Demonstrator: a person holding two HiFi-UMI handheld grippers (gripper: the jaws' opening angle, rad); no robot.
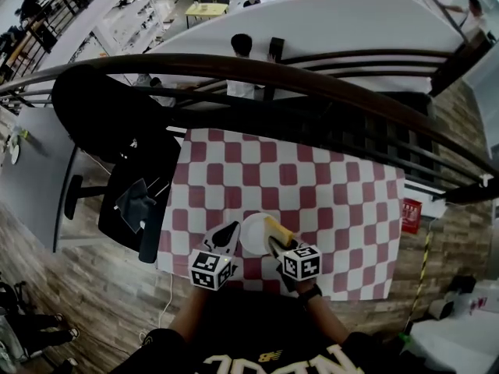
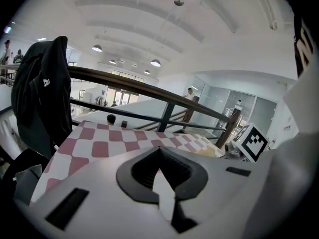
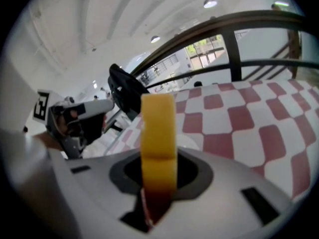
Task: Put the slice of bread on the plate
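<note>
Near the front edge of the checked surface point(image 1: 351, 209), close to the person, sits a white plate point(image 1: 251, 234). The slice of bread point(image 1: 279, 230) is over the plate's right rim, pinched on edge in the right claw point(image 1: 274, 244). From the right gripper view the slice point(image 3: 158, 133) stands upright between the jaws, which press on its lower end. That end goes dark down in the claw point(image 3: 158, 176) and is hard to read. Whether the bread touches the plate cannot be told.

Just left of the plate is the left claw point(image 1: 228, 236). Its jaws are pressed together with nothing between them point(image 2: 162, 178).

Open cloth runs from the plate to the far edge, where a dark railing point(image 1: 312, 76) curves across, and well out to the right edge. A red box point(image 1: 411, 215) stands on the floor just off that edge. Close to the surface's left edge stands a black chair point(image 1: 129, 201), with a dark jacket point(image 2: 42, 98) hanging above it by the railing.

The slice and the right claw cover the plate's right rim. The left gripper view looks over its own body, which hides the plate, and shows only a pale sliver of the bread point(image 2: 214, 152).
</note>
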